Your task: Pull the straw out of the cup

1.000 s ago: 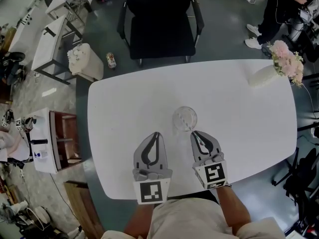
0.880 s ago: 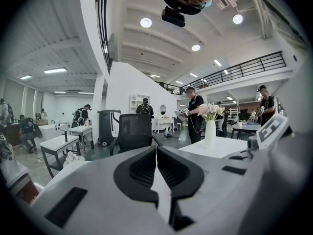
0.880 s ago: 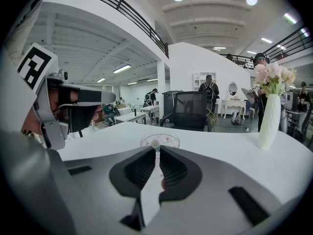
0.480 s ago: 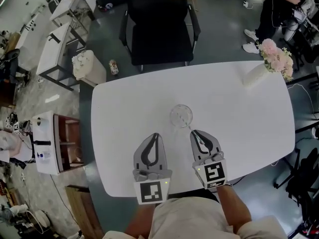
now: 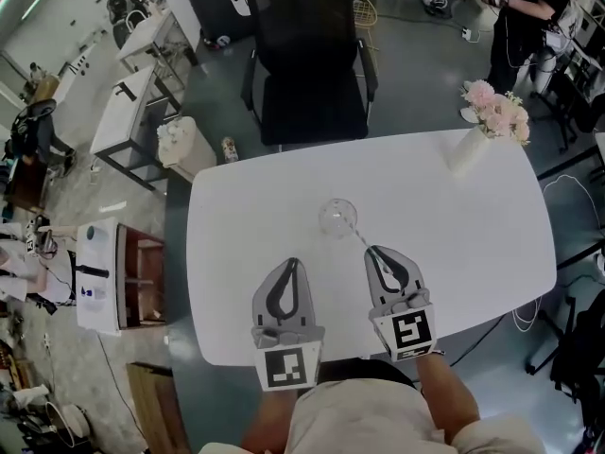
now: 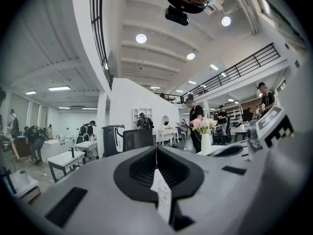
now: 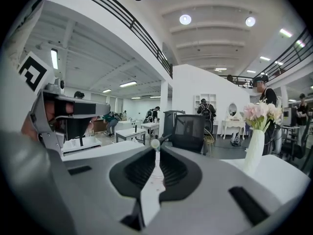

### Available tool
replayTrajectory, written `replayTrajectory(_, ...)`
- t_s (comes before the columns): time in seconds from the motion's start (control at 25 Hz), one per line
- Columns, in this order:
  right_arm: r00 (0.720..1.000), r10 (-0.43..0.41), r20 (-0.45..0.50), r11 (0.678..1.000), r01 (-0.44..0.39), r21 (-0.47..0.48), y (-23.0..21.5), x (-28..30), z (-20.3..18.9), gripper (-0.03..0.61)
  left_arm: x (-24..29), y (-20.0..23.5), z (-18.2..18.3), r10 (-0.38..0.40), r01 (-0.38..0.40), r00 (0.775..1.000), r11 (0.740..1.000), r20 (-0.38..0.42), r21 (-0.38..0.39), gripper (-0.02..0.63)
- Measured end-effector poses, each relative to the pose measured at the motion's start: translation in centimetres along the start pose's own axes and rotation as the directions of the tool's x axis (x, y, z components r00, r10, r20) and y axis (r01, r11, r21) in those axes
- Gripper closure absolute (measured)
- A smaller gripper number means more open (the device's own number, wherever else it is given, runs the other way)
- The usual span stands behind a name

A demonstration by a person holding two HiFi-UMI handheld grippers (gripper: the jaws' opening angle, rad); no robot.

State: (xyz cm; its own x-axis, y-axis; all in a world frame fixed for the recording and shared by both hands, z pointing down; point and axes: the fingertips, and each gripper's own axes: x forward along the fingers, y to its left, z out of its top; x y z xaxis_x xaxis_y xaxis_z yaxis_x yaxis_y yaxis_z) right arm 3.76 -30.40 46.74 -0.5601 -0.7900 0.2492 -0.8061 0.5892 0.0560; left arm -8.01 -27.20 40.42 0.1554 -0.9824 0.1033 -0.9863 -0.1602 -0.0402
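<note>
Straw (image 5: 359, 238) pinched at near end by right claw (image 5: 375, 251), jaws almost together on it. Far end looks to sit in cup (image 5: 338, 218), just ahead-left of claw tips. Long axis slants cup-to-claw, so pull back and up along it. Left claw (image 5: 294, 263) closed, empty, farther from cup, over bench (image 5: 454, 244).

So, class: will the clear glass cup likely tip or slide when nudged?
The clear glass cup probably slides easily: it stands free on the smooth white table. It may tip too, since the left gripper isn't steadying it.
</note>
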Motion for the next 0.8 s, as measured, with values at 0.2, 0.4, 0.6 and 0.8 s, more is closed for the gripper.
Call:
replayTrajectory(0.2,0.994,-0.026,0.106,1.000,0.026,0.000,-0.5,-3.3,3.1,0.555,-2.6,-0.6,2.3,0.023,-0.024,0.999,0.999,0.049,0.024,0.607)
replayTrajectory(0.4,0.982,-0.055,0.179,0.998,0.062,-0.033,-1.1,-7.7,5.8,0.555,-5.1,-2.0,4.3,0.023,-0.027,0.996,0.998,0.087,0.049,0.607)
replayTrajectory(0.6,0.957,-0.073,0.279,0.995,0.087,-0.040,-1.0,-11.8,9.3,0.555,-7.6,-3.2,6.5,0.019,-0.031,0.990,0.997,0.143,0.077,0.607)
replayTrajectory(0.8,0.918,-0.081,0.389,0.991,0.114,-0.064,-0.4,-15.8,13.8,0.555,-10.3,-4.1,9.5,0.024,-0.046,0.976,0.994,0.215,0.099,0.607)
